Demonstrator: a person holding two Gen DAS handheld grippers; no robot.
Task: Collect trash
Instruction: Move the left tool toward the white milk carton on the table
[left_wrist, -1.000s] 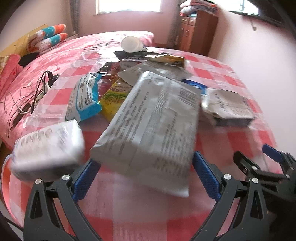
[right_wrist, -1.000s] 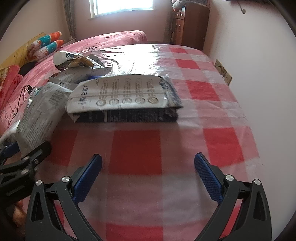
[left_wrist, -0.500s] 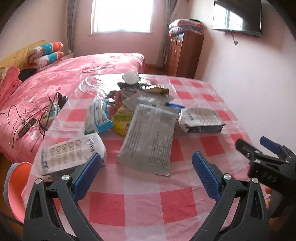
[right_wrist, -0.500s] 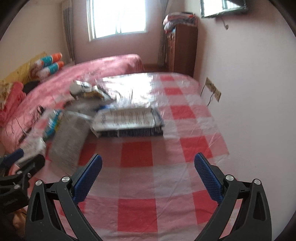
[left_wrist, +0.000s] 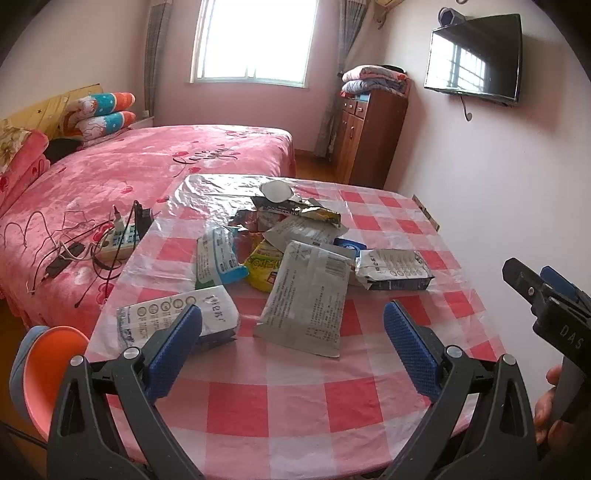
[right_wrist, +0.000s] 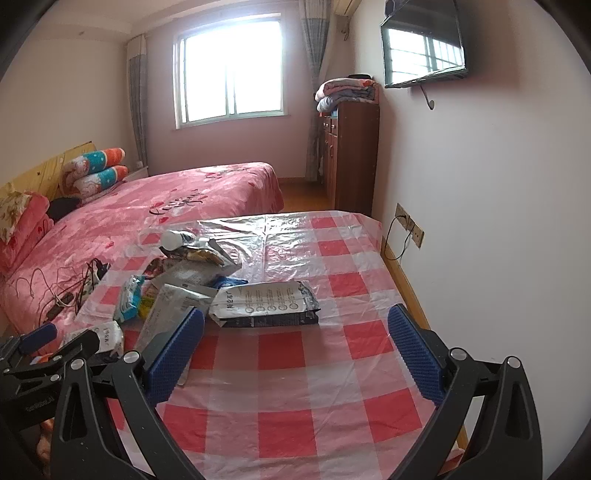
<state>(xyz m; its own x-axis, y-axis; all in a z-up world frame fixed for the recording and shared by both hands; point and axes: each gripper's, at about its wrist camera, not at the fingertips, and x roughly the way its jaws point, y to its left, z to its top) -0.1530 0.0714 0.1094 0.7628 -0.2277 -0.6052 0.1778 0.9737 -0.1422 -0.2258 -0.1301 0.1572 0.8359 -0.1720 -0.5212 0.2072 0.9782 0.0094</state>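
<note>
Both the left gripper (left_wrist: 291, 343) and right gripper (right_wrist: 295, 350) hang released, empty, above the near red-and-white checked plastic tablecloth (left_wrist: 266, 402); crumpled silver, blue and yellow wrappers (left_wrist: 306, 291) lie heaped mid-table, further off.

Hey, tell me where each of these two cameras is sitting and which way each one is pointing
Left wrist: on the left gripper, open, looking forward over the checked table at the wrapper pile; the right gripper and a hand show at the right edge.
Right wrist: on the right gripper, open, facing the same table nearer the wall; the left gripper shows at lower left.
Shared: the silver packet, bed, window, TV.
</note>
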